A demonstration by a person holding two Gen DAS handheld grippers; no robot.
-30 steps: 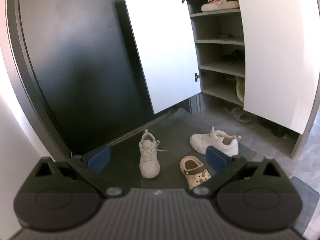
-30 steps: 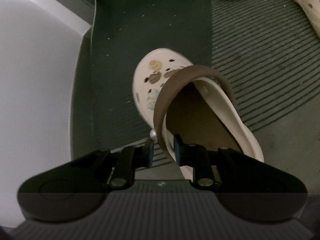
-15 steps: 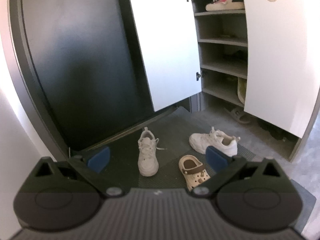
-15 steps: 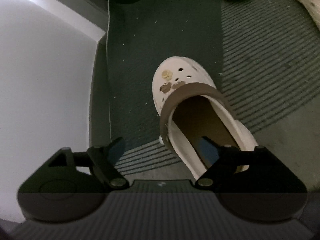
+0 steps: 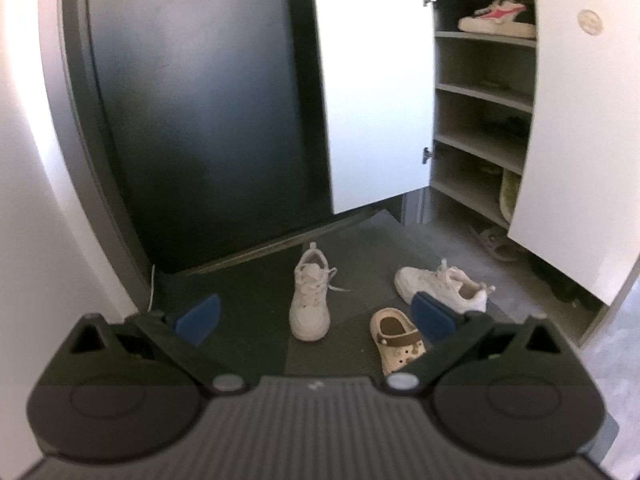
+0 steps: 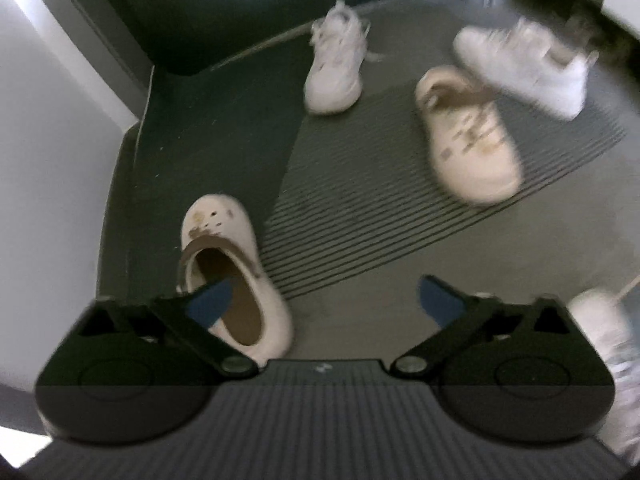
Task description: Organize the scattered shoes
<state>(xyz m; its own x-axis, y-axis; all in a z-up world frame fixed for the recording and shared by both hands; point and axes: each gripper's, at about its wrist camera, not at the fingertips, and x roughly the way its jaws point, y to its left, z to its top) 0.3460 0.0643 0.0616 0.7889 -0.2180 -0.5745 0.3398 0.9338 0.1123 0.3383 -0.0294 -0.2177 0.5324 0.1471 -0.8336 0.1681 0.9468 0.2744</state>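
A cream clog with a brown strap (image 6: pixel 236 264) lies on the dark mat by the white wall, released. My right gripper (image 6: pixel 324 300) hangs above it, jaws opening wide with nothing between them; its left finger overlaps the clog's heel in the picture. Its mate, a second clog (image 6: pixel 468 136) (image 5: pixel 396 340), lies on the ribbed mat. Two white sneakers (image 6: pixel 336 64) (image 6: pixel 524 64) lie beyond; they show in the left wrist view as a near sneaker (image 5: pixel 310 300) and a right one (image 5: pixel 444 286). My left gripper (image 5: pixel 316 316) is open and empty, high above the floor.
An open shoe cabinet (image 5: pixel 480 100) stands at the right with white doors (image 5: pixel 376 80) swung out; a pink-and-white shoe (image 5: pixel 496 18) sits on its top shelf. A dark door (image 5: pixel 200 120) fills the back. Another white shoe (image 6: pixel 608 344) lies at the right edge.
My right gripper let go of the clog's heel, opened wide and rose away, so more of the floor and the other shoes came into view. The left gripper drifted slightly.
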